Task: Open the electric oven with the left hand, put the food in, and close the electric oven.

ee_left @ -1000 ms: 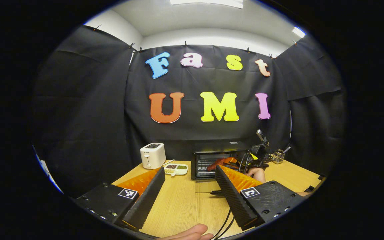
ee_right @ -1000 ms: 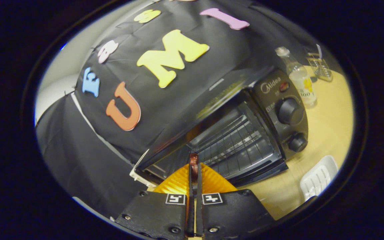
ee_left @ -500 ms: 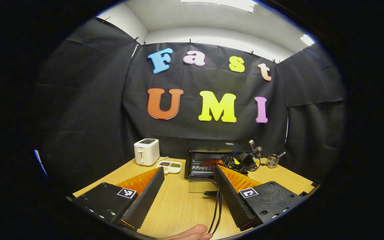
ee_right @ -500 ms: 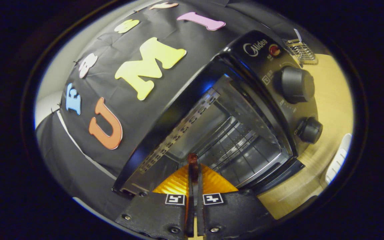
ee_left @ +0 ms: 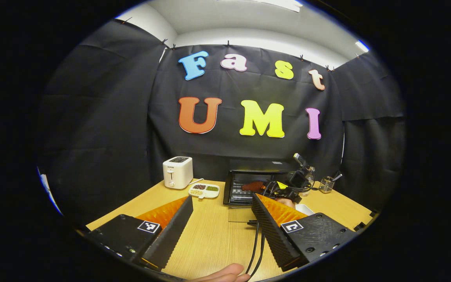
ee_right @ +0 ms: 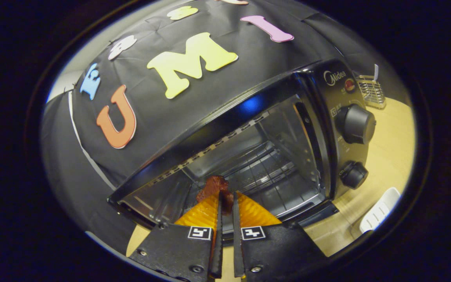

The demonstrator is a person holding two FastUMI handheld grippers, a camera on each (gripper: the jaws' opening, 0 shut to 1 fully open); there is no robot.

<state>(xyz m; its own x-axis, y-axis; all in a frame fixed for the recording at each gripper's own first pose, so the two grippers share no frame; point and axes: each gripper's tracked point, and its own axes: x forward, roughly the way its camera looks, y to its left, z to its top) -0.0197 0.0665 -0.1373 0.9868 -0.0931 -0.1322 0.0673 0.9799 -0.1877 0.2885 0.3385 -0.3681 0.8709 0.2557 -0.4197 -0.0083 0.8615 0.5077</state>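
My right gripper (ee_right: 225, 196) is shut on a reddish-brown piece of food (ee_right: 211, 185), with a thin gap between its fingers. Its tips sit at the mouth of the black electric oven (ee_right: 319, 90), just in front of the wire rack (ee_right: 266, 176). The food leans left past the fingertips. In the left gripper view the oven (ee_left: 258, 166) stands at the table's back, its glass door (ee_left: 241, 214) folded down flat, with the right gripper (ee_left: 294, 181) and the food (ee_left: 252, 185) at its opening. My left gripper (ee_left: 221, 199) hangs open and empty over the table, well short of the oven.
A white toaster (ee_left: 177, 172) and a small divided dish (ee_left: 204, 190) stand left of the oven. A wire holder (ee_left: 326, 184) and a white tray (ee_left: 305, 208) are to its right. Cables (ee_left: 257, 244) run across the wooden table (ee_left: 210, 239). A hand (ee_left: 225, 274) shows at the bottom edge.
The right gripper has levelled out and pushed the food farther into the oven mouth; the food now leans left and the finger gap looks slightly wider. The left gripper has drifted a little, staying open.
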